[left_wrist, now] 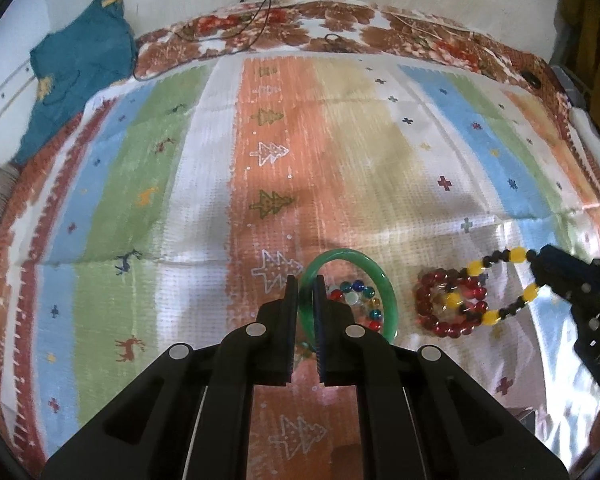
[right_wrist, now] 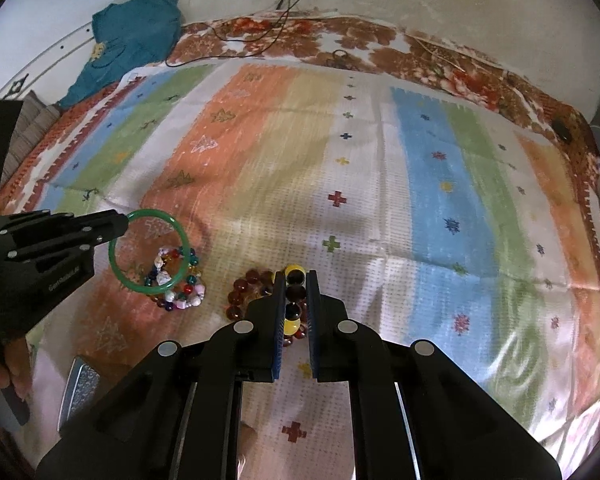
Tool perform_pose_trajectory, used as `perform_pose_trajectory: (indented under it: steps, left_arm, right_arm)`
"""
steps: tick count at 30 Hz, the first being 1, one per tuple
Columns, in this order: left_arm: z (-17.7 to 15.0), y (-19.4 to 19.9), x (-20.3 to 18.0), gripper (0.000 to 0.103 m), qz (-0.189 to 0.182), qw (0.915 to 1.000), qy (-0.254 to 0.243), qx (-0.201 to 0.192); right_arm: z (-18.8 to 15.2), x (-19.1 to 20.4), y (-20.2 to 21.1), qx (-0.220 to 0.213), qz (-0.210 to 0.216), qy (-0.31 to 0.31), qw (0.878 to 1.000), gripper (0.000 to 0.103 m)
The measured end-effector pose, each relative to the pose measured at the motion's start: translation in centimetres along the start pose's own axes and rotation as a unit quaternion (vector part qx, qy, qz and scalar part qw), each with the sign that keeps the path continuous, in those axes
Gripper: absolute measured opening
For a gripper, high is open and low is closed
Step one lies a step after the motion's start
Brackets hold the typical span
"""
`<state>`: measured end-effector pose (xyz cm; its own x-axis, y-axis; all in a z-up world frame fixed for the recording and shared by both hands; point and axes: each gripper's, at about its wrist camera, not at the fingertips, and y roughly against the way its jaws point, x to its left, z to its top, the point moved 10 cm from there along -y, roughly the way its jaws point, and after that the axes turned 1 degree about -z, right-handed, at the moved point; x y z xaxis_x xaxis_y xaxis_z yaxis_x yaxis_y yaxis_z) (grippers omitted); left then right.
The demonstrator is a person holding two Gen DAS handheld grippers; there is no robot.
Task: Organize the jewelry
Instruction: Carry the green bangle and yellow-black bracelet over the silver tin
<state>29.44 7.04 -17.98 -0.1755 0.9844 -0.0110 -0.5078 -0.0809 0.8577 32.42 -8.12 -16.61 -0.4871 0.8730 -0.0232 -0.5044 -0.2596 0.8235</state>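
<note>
My left gripper is shut on a green bangle, held just above a multicoloured bead bracelet on the striped cloth. In the right wrist view the left gripper holds the bangle over that bracelet. My right gripper is shut on a yellow-and-black bead bracelet, lifted over a dark red bead bracelet. In the left wrist view the right gripper holds the yellow-and-black bracelet above the red one.
The striped patterned cloth covers the surface, over a floral brown blanket. A teal garment lies at the back left. Black cables hang at the back wall. A small patterned box lies at the lower left.
</note>
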Motion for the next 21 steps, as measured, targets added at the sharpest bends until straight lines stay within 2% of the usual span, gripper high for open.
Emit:
perform_pose_trajectory:
  steps: [10, 15, 21]
  left_arm:
    - [-1.2, 2.2, -1.1, 0.007, -0.010, 0.9999, -0.008, -0.006]
    - [-1.1, 4.3, -1.5, 0.007, -0.015, 0.9996, -0.006, -0.022]
    - [-1.2, 6.2, -1.8, 0.007, -0.025, 0.9992, -0.002, -0.032]
  right_arm:
    - [-0.2, 0.6, 2.6, -0.023, 0.004, 0.004, 1.000, 0.011]
    - [0.0, 1.4, 4.8, -0.044, 0.042, -0.008, 0.998, 0.011]
    - [0.3, 2.1, 7.2, -0.070, 0.043, -0.002, 0.997, 0.011]
